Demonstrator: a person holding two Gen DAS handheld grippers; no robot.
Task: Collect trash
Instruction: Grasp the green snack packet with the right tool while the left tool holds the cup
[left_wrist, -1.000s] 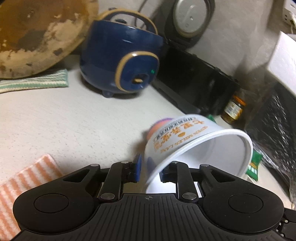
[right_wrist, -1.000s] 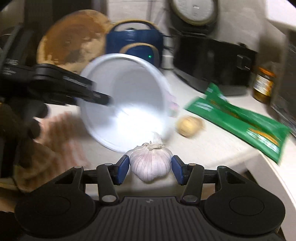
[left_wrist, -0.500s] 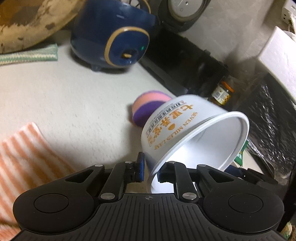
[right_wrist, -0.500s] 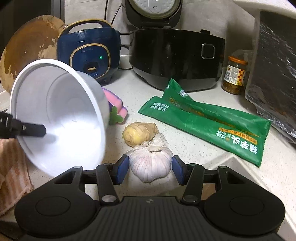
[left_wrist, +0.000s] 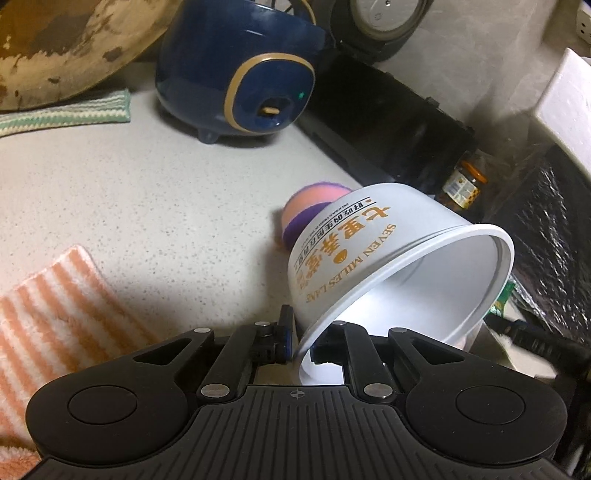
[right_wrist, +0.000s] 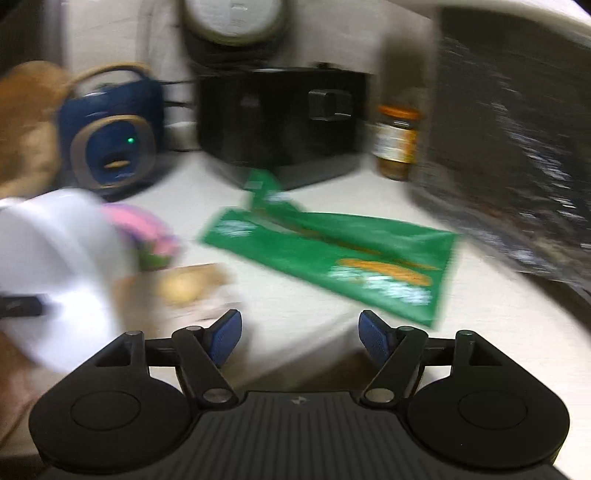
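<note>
A white paper bowl (left_wrist: 369, 258) with orange print hangs tilted on its side above the counter, its mouth turned to the right. My left gripper (left_wrist: 301, 343) is shut on its rim, one pad outside and one inside. The right wrist view is blurred; the bowl (right_wrist: 55, 266) shows there at the left edge. My right gripper (right_wrist: 300, 332) is opening its jaws and nothing is between them. Ahead of it on the counter lie two green packets (right_wrist: 332, 254) and a piece of ginger (right_wrist: 184, 284). No garlic bulb is in view.
A pink and purple sponge (left_wrist: 314, 206) lies behind the bowl. At the back stand a blue rice cooker (left_wrist: 236, 66), a black cooker (left_wrist: 388, 122) and a jar (right_wrist: 395, 144). An orange striped cloth (left_wrist: 55, 306) lies at the left. A foil-wrapped object (right_wrist: 517, 147) stands at the right.
My right gripper held a garlic bulb before; now its jaws are apart, the bulb is gone from view, and it has swung right. The left pads closed onto the bowl's rim.
</note>
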